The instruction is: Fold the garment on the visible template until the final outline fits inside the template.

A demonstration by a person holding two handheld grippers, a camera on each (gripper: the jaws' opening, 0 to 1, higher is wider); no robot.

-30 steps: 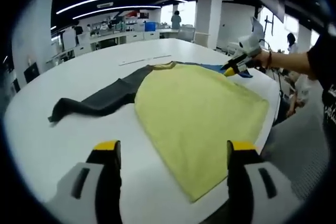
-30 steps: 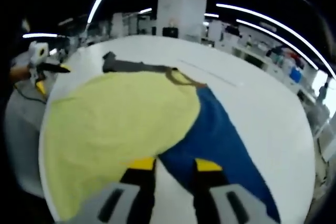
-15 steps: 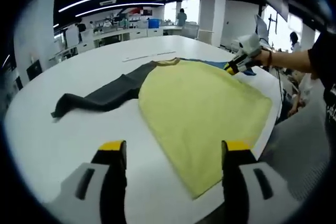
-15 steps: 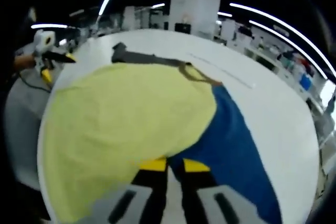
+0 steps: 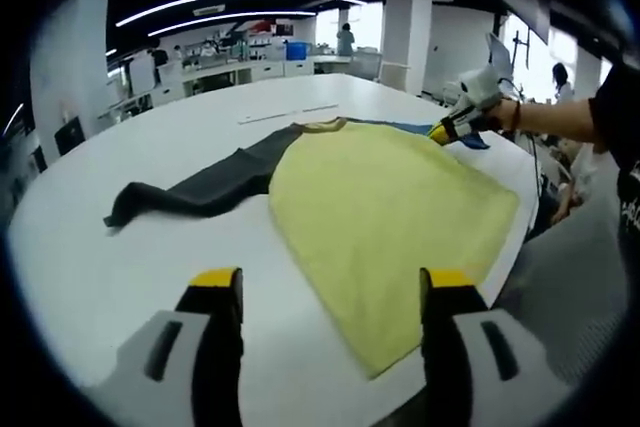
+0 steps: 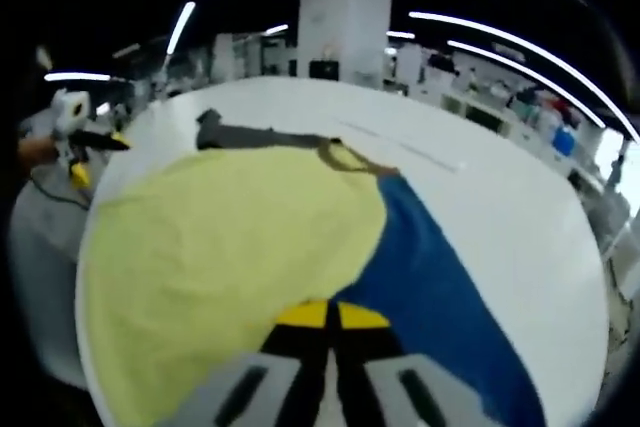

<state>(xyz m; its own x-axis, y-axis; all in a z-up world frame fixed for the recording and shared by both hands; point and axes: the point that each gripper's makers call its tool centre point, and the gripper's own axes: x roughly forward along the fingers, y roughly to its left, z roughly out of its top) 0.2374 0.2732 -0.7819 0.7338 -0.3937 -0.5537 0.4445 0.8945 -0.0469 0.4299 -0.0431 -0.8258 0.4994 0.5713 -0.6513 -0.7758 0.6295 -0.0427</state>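
Right claw (image 6: 332,315) on garment (image 6: 220,247), white table (image 6: 500,217), lab benches (image 5: 215,69).

bare table (image 5: 120,277) L of garment (image 5: 390,197), no obstacles

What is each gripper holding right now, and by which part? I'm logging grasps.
The right gripper is shut at the edge of the yellow-bodied garment where its blue sleeve joins. The left gripper is open, holding nothing.
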